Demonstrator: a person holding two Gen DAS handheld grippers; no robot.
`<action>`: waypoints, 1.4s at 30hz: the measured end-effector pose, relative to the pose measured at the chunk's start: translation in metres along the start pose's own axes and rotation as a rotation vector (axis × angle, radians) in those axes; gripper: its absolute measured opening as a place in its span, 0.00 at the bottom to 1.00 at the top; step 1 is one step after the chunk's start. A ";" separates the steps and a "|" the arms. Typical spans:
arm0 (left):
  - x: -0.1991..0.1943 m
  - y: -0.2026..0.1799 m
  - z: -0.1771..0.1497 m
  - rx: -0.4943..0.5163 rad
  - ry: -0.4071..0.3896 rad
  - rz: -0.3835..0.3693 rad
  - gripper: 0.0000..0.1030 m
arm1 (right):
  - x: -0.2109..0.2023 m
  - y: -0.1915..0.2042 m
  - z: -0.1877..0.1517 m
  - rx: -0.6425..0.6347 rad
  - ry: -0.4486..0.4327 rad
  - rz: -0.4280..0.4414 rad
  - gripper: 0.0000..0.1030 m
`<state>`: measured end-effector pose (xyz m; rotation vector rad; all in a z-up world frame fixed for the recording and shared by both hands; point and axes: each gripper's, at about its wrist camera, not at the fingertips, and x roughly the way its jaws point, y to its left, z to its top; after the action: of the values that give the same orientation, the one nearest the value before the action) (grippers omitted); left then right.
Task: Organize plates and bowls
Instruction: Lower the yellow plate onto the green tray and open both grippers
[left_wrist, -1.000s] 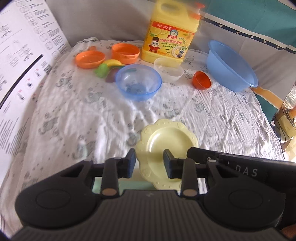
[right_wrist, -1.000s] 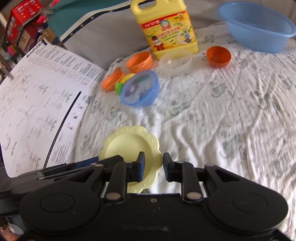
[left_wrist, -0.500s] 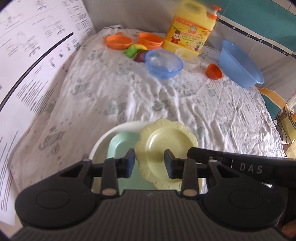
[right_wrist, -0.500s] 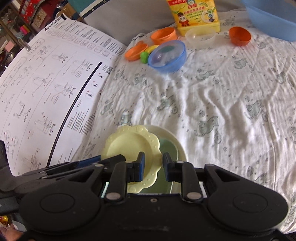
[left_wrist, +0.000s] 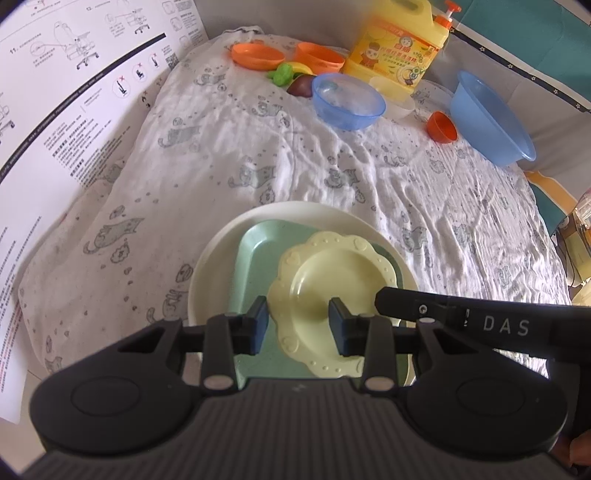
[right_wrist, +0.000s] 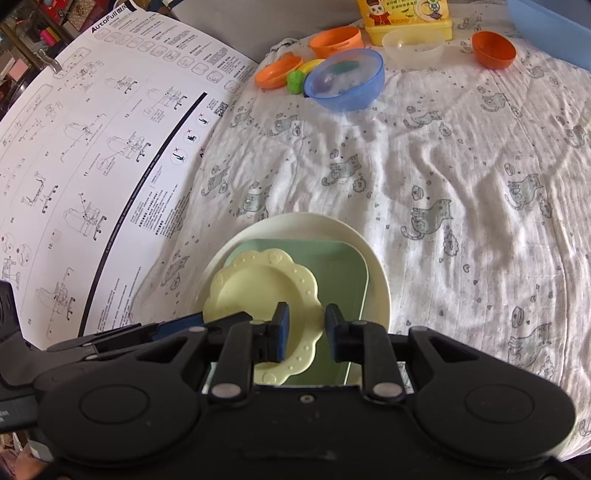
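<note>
Both grippers have carried the scalloped yellow plate (left_wrist: 334, 295) back from mid-cloth toward the near edge of the bed, and it now sits over the green square plate (left_wrist: 255, 258), which lies in the cream round plate (left_wrist: 210, 269). Neither of those two showed under it a second ago. The left gripper (left_wrist: 297, 323) straddles the yellow plate's left rim with its jaws narrow, and the right gripper (right_wrist: 306, 330) straddles the right rim, also narrow; whether the pads press the rim or just bracket it I cannot tell. The yellow plate looks off-centre, toward the right of the green one in the left wrist view. That likely means the plate stack is nearly made, with release to follow. Well apart, along the far edge, wait the blue bowl (left_wrist: 347, 101), clear bowl (right_wrist: 412, 46), orange bowls (left_wrist: 319, 57) and detergent jug (left_wrist: 397, 44).
</note>
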<state>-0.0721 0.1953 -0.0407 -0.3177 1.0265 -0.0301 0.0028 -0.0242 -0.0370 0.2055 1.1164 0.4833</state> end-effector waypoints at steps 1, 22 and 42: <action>0.001 0.000 0.000 0.000 0.003 -0.002 0.33 | 0.001 0.000 0.000 0.000 0.003 0.000 0.24; -0.003 0.014 0.005 -0.053 -0.043 0.056 0.73 | -0.001 -0.006 0.007 0.015 -0.055 -0.017 0.63; -0.019 0.008 0.019 -0.064 -0.105 0.073 1.00 | -0.041 -0.024 0.010 -0.005 -0.241 -0.087 1.00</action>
<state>-0.0671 0.2107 -0.0183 -0.3361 0.9351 0.0849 0.0037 -0.0636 -0.0088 0.2043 0.8843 0.3728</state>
